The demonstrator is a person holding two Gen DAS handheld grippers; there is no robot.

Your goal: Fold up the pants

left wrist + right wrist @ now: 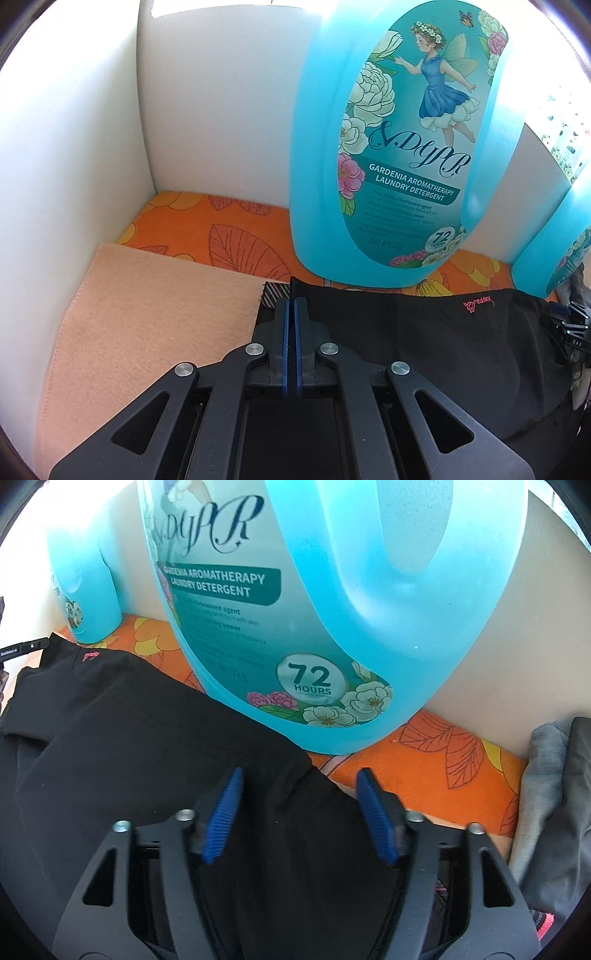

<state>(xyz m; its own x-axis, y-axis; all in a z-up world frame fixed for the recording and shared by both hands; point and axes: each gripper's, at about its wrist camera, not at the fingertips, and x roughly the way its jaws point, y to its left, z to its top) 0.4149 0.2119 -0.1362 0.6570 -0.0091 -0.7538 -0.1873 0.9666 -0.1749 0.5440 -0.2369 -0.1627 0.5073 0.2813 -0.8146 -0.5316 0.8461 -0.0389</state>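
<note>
Left gripper (pixel 290 301) is pinched fully together at the edge of the black pants (pixel 443 332) (cloth between them? can't tell), right gripper (pixel 299 775) stands apart over them, so a lift could drag fabric into that detergent jug (pixel 295 609).

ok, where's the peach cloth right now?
Left wrist view only: the peach cloth lies flat at lower left on the orange floral mat, against the white wall, its right edge touching the black pants.
</note>
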